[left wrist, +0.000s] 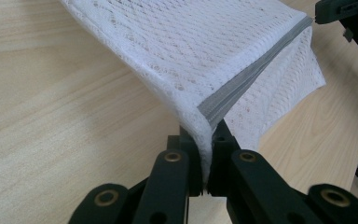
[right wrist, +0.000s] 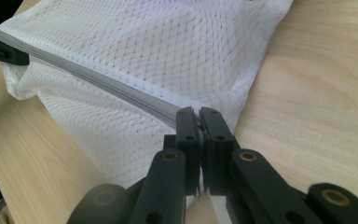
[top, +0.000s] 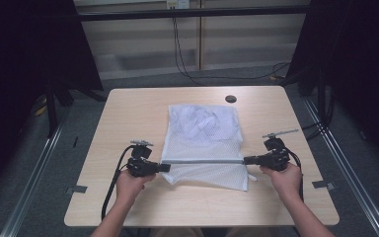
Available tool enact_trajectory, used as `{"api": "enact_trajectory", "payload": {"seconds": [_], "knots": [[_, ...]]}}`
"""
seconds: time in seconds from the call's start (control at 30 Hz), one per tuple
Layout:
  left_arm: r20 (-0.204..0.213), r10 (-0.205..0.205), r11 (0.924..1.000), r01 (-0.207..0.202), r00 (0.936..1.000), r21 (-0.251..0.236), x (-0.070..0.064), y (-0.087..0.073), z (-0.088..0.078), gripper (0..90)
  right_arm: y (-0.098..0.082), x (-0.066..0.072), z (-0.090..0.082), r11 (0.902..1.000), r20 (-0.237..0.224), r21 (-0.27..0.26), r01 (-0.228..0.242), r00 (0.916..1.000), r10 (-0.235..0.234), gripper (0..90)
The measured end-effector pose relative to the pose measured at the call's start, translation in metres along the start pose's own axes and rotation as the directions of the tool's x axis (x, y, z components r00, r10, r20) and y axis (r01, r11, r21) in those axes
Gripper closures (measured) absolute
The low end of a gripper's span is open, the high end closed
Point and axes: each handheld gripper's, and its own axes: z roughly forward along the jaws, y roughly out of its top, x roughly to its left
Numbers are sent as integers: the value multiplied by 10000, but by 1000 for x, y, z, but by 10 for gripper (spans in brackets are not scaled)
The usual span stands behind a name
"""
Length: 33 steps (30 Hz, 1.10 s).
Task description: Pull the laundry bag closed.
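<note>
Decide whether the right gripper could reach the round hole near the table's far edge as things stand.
Probably not yet: the right gripper is shut on the mesh bag, as is the left gripper. The table between it and the hole looks bare.

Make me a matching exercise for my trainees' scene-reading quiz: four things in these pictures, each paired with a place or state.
Things:
1. mesh bag
2. grey zipper band
3. left tongs
4. round hole

Places or states:
A. in the tabletop near the far edge
B. white, with something white bunched inside
C. stretched taut between both tongs
D. shut on the bag's left end

Pairs: 1-B, 2-C, 3-D, 4-A
</note>
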Motion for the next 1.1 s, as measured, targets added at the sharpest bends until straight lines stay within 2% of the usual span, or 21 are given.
{"api": "enact_trajectory", "payload": {"seconds": [0.2, 0.3, 0.4, 0.43, 0.47, 0.53, 0.7, 0.77, 0.8, 0.87, 0.93, 1.0, 1.1], "knots": [[112, 78, 10000, -78, 9999, 47, -1, -1, 0, 884, 0, 0, -1, 10000, 58, -3, -30, 10000, 30, 872], [359, 223, 9996, -228, 9991, 139, -2, -1, 1, 880, 0, 1, -1, 10000, 181, 23, 56, 9998, -57, 871], [618, 239, 9997, -235, 9978, -73, -3, 0, 0, 848, -1, 1, -1, 9997, 149, 15, 234, 9996, -235, 870], [705, 210, 9997, -201, 9973, -130, -4, 0, 0, 807, -1, 1, -2, 9996, 180, -22, 281, 9994, -281, 870], [522, 324, 9994, -316, 9981, -155, -5, 0, -1, 774, -1, 2, -2, 9996, 195, 2, 288, 9994, -288, 870], [508, 407, 9990, -398, 9979, -189, -6, 0, -4, 682, 0, 2, -1, 9993, 350, 35, 363, 9987, -364, 869], [-215, 869, 9953, -877, 9960, -406, -8, 1, -11, 408, 0, 2, -3, 9988, 436, 37, 482, 9979, -483, 868], [-336, 1002, 9930, -1020, 9944, -592, -9, 2, -13, 351, 0, 1, -5, 9988, 440, -77, 476, 9979, -473, 863], [-600, 1183, 9909, -1217, 9912, -577, -11, 2, -14, 305, -1, 1, -6, 9984, 425, -161, 535, 9977, -528, 848], [-714, 1445, 9870, -1488, 9869, -602, -12, 3, -15, 257, 0, 2, -7, 9974, 549, -297, 656, 9964, -639, 686], [-969, 1751, 9804, -1825, 9798, -739, -13, 4, -15, 204, 0, 4, -10, 9953, 796, -410, 882, 9932, -847, 576], [-1066, 1875, 9772, -1964, 9765, -809, -12, 4, -16, 162, -1, 6, -13, 9930, 1122, -546, 1046, 9888, -980, 459], [-1176, 2012, 9737, -2116, 9725, -842, -11, 4, -16, 132, -3, 5, -17, 9899, 1215, -696, 1236, 9860, -1146, 348]]}}
